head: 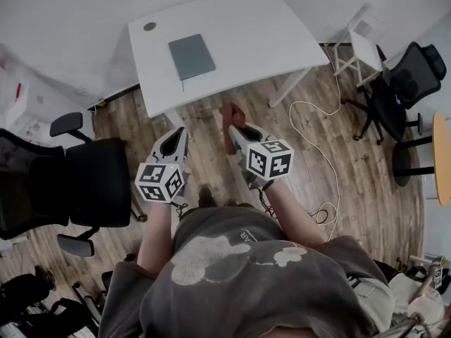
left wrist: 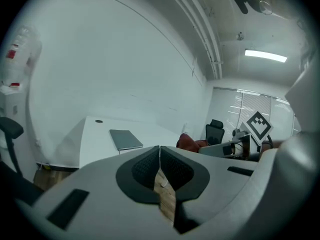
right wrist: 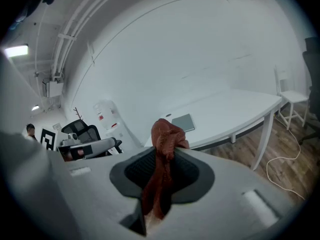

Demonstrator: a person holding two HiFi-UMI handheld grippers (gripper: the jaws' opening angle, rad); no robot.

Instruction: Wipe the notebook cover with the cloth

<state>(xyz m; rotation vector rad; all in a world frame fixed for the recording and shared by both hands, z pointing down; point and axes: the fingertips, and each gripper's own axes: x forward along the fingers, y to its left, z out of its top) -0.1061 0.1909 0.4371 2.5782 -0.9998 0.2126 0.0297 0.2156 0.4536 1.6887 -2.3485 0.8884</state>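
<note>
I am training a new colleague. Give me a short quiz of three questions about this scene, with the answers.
1. True or false: the left gripper holds the cloth.
2. Where does the notebook lie? A: on the white table. B: on the floor. C: on the black chair.
3. Fill in: the left gripper's jaws stand ___, with nothing between them.
Key: 1 false, the right gripper is shut on it. 2 A. 3 together.
</note>
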